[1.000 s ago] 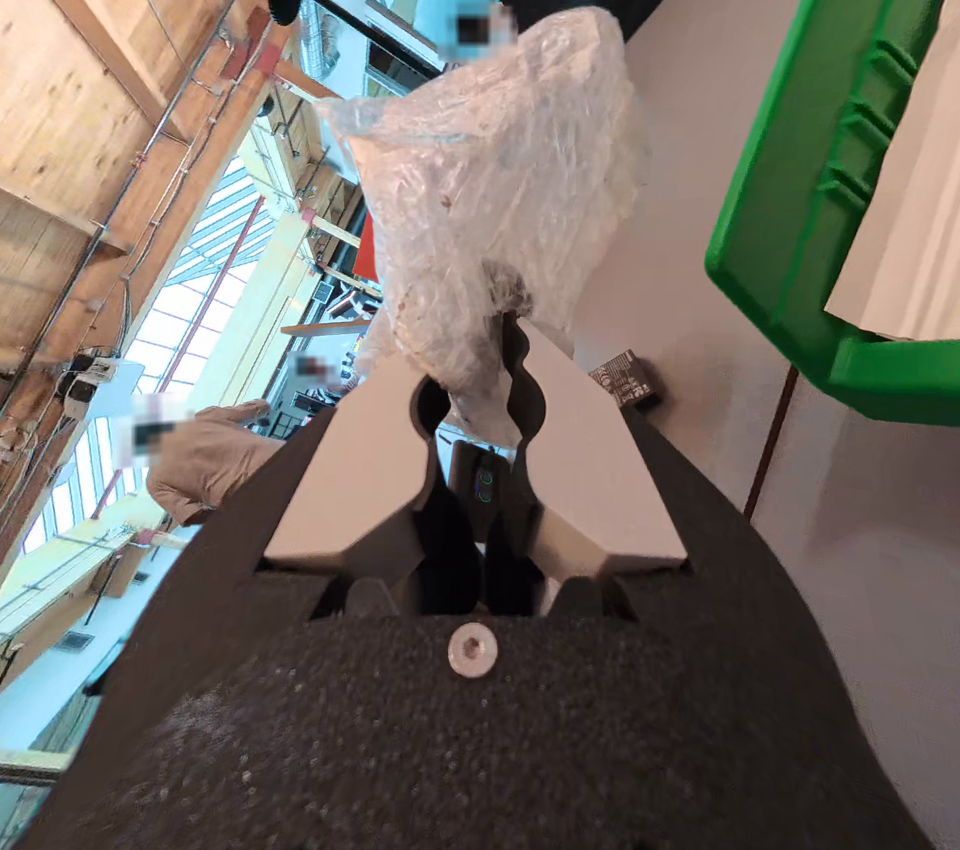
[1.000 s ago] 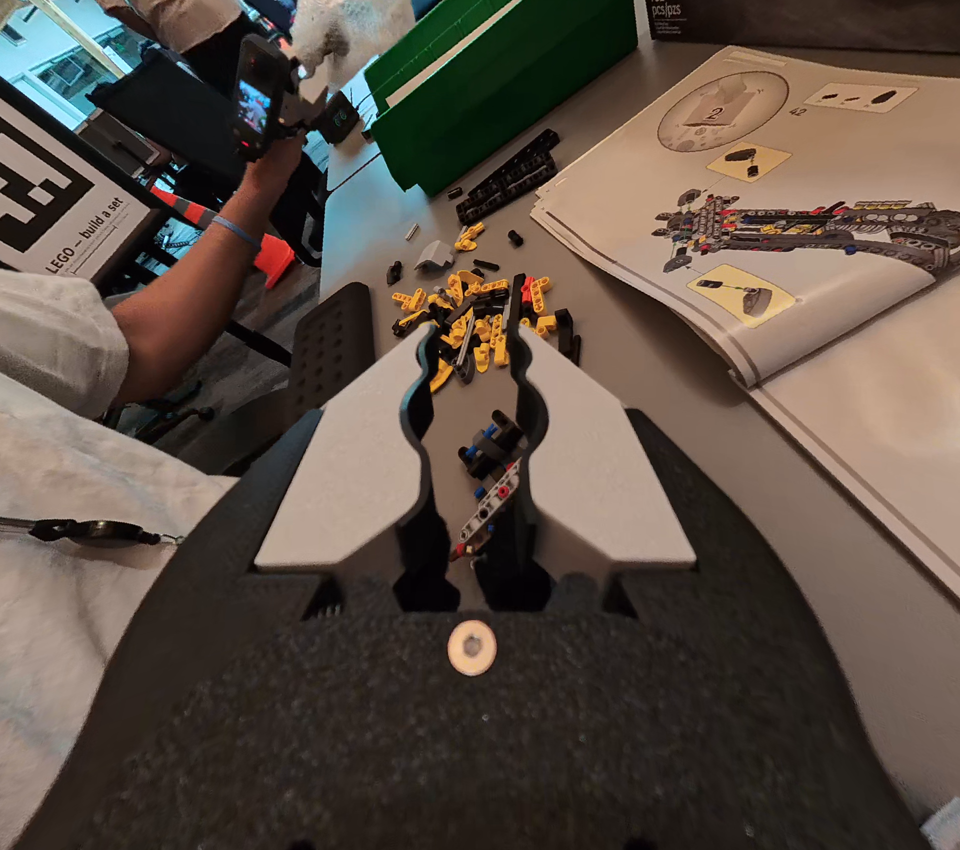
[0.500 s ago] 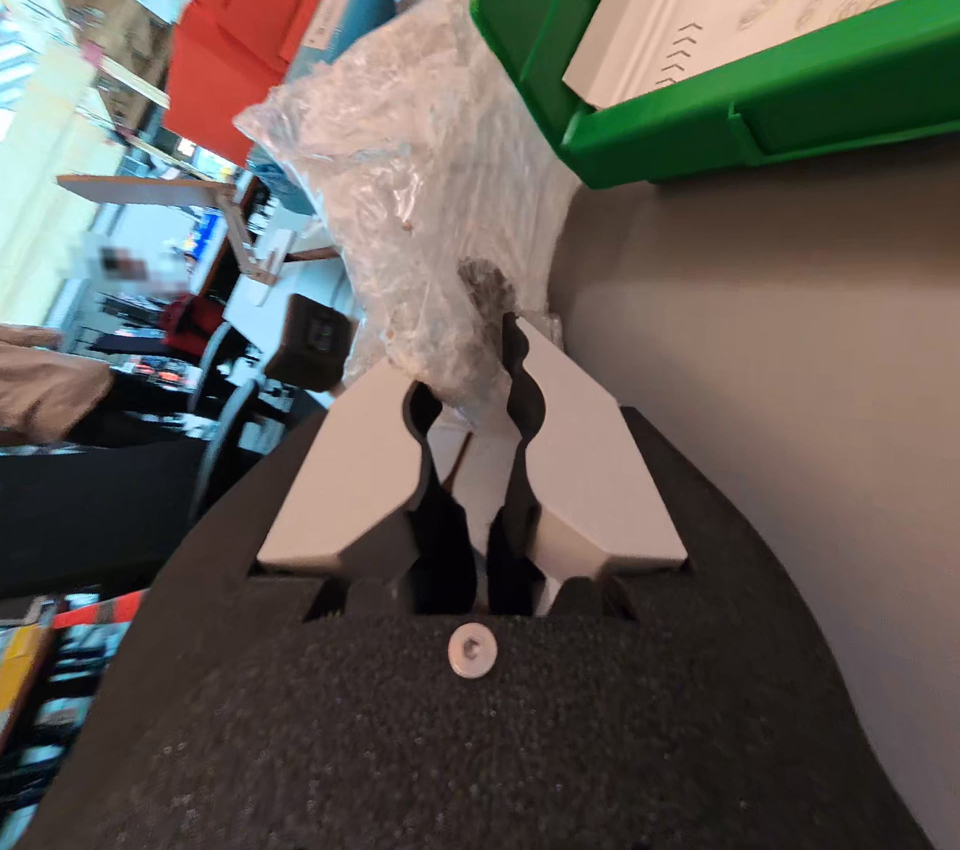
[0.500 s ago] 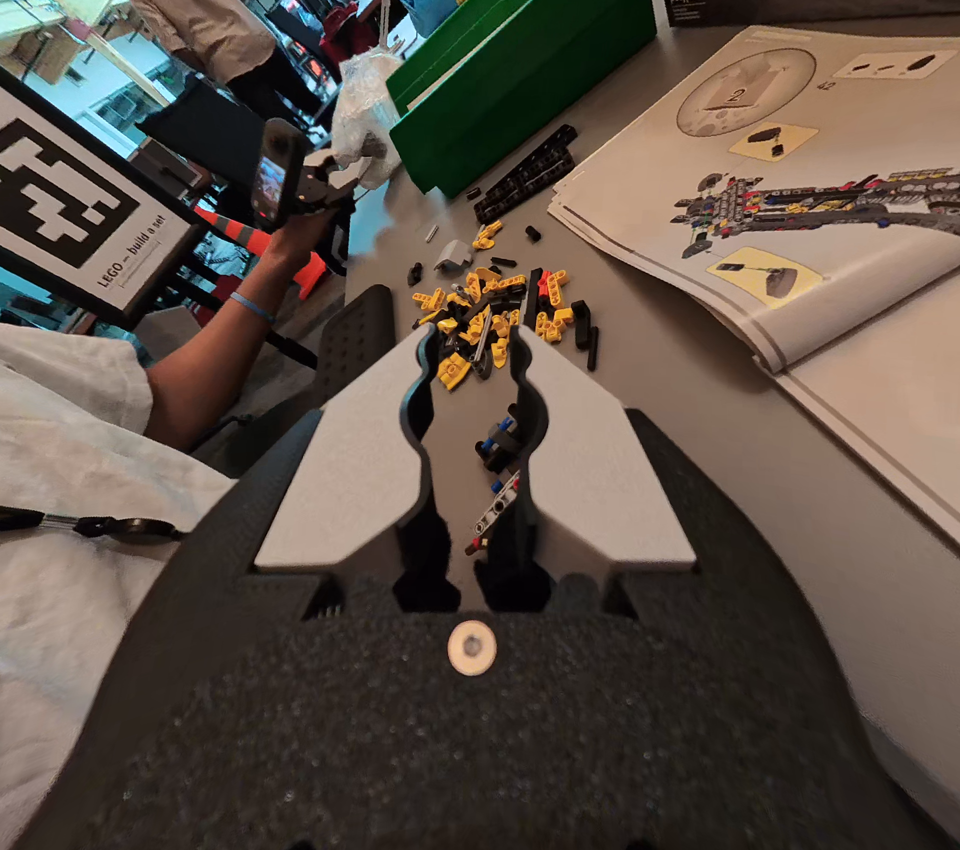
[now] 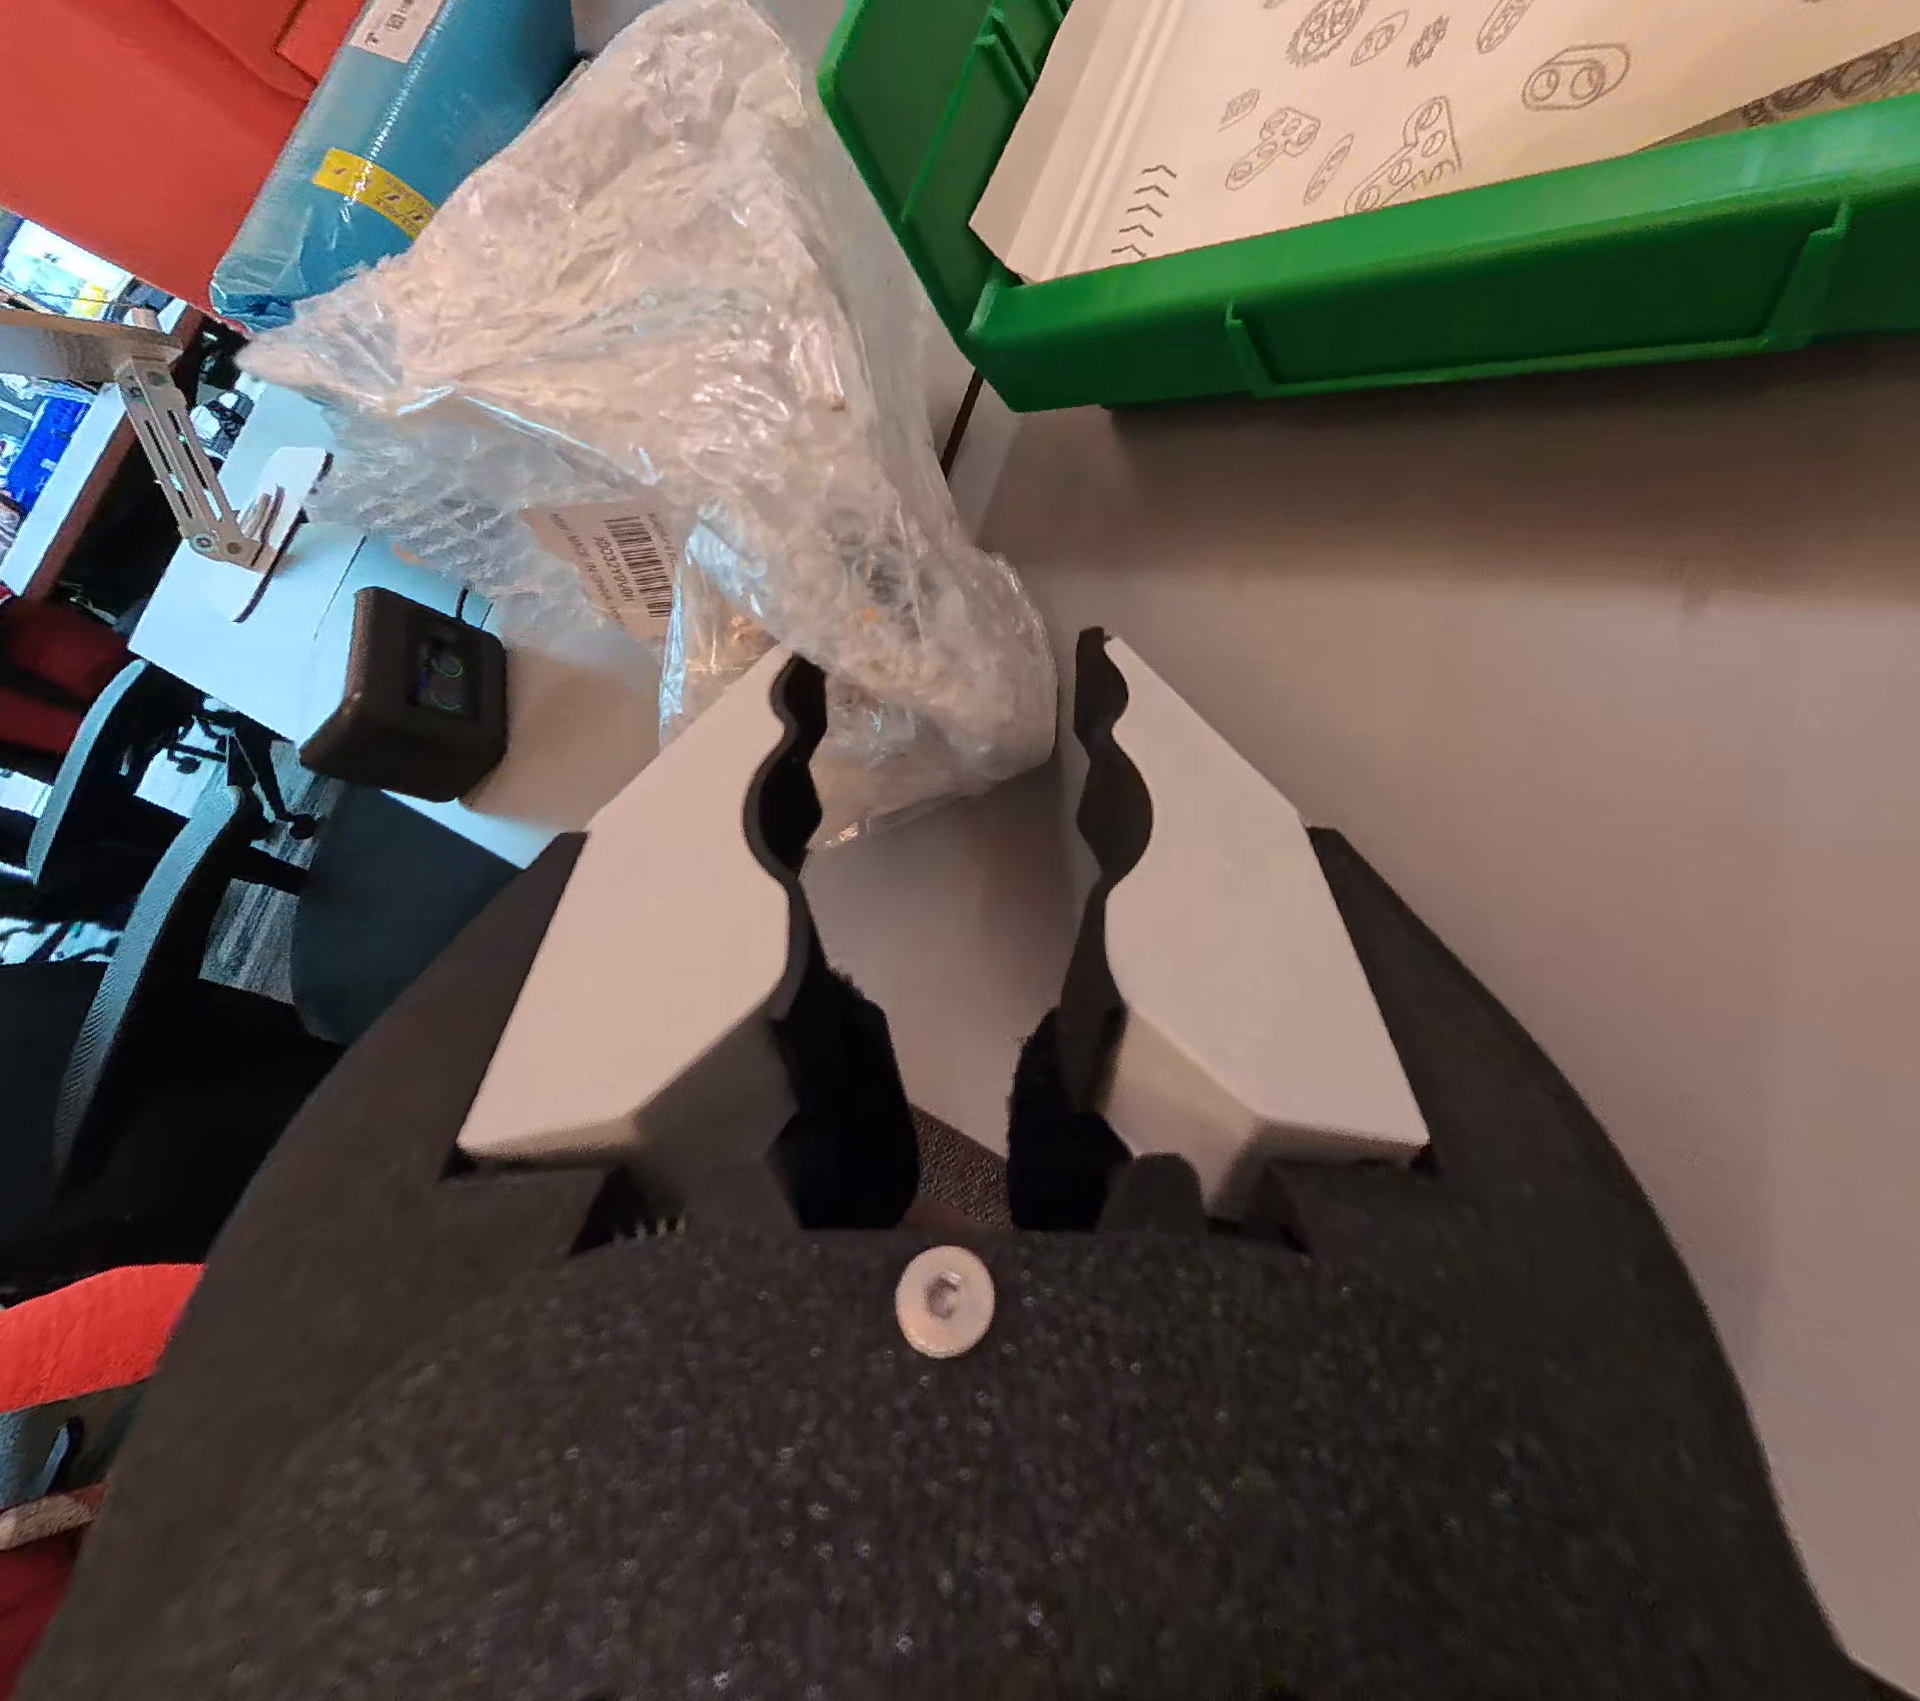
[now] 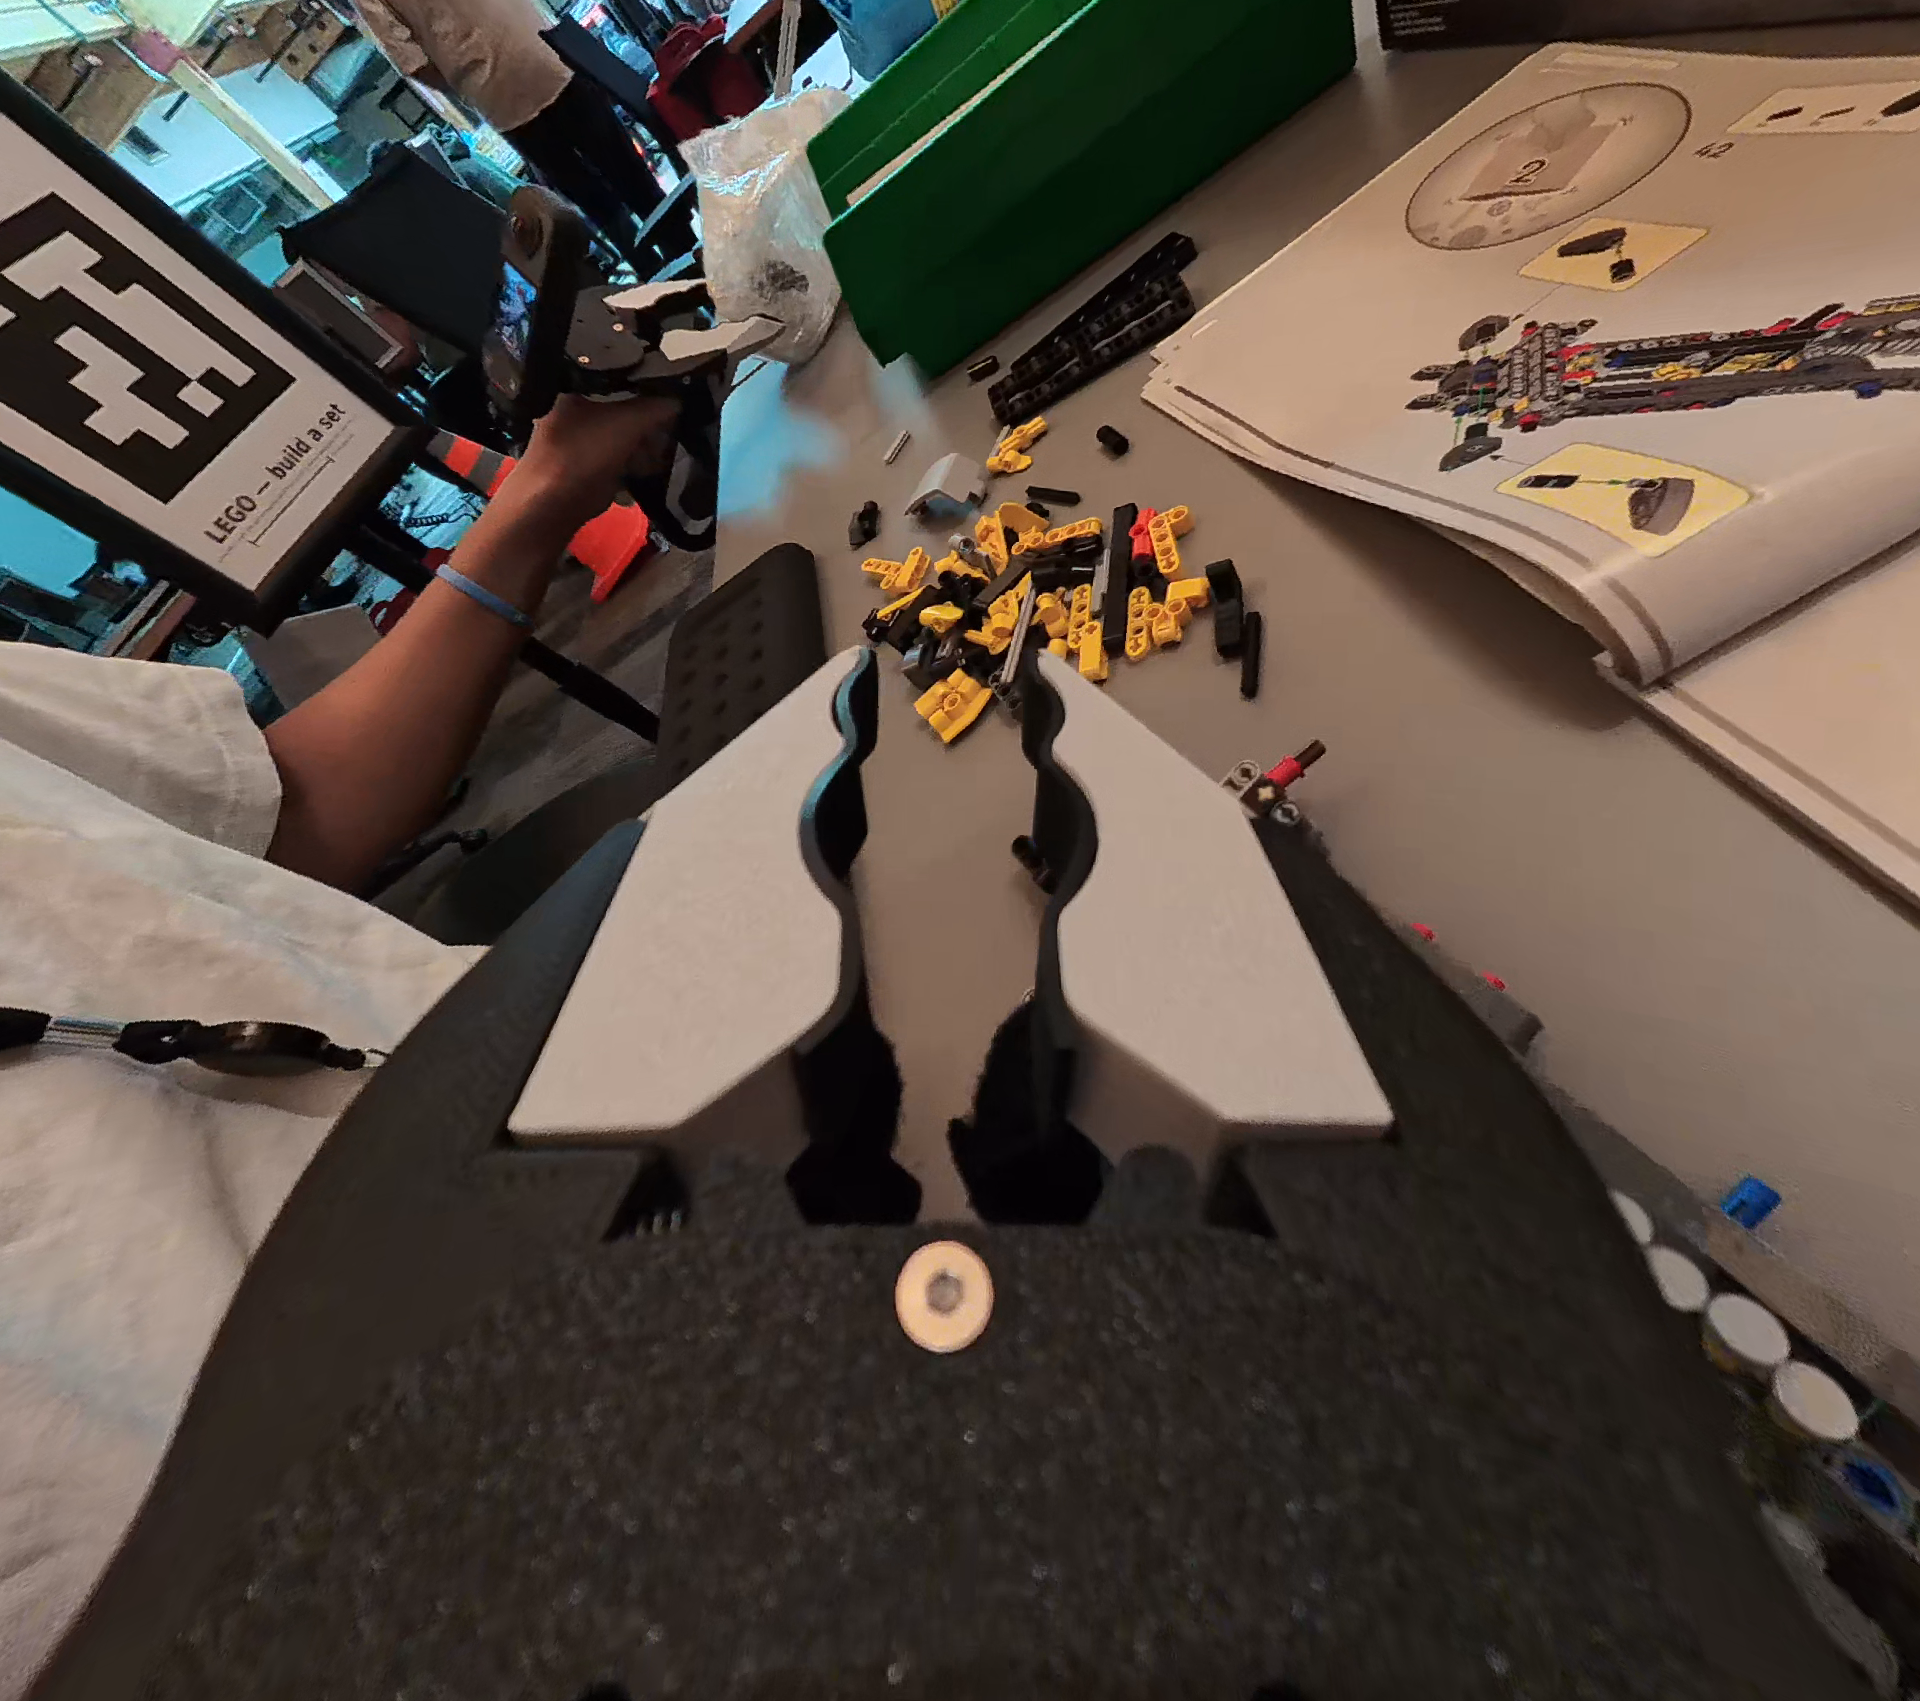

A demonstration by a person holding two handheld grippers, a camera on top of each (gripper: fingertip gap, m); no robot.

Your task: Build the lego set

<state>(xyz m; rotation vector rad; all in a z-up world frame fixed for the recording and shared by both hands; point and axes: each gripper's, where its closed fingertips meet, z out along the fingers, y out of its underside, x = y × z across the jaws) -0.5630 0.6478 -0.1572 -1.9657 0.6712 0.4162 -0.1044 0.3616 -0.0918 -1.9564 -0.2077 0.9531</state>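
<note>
currently left gripper jaws wide apart, gripping nothing; crinkled clear plastic bag lies slack on the grey table, its end between the tips, green plastic bin beyond. right gripper part open, empty; loose yellow-and-black lego pieces heaped just ahead, open instruction booklet to the right.

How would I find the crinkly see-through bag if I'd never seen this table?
Find the long green plastic bin at the grey table's far edge. The crumpled clear plastic bag sits against the bin's near left end. It is the only shiny, wrinkled thing there; the loose yellow and black bricks lie closer.
</note>
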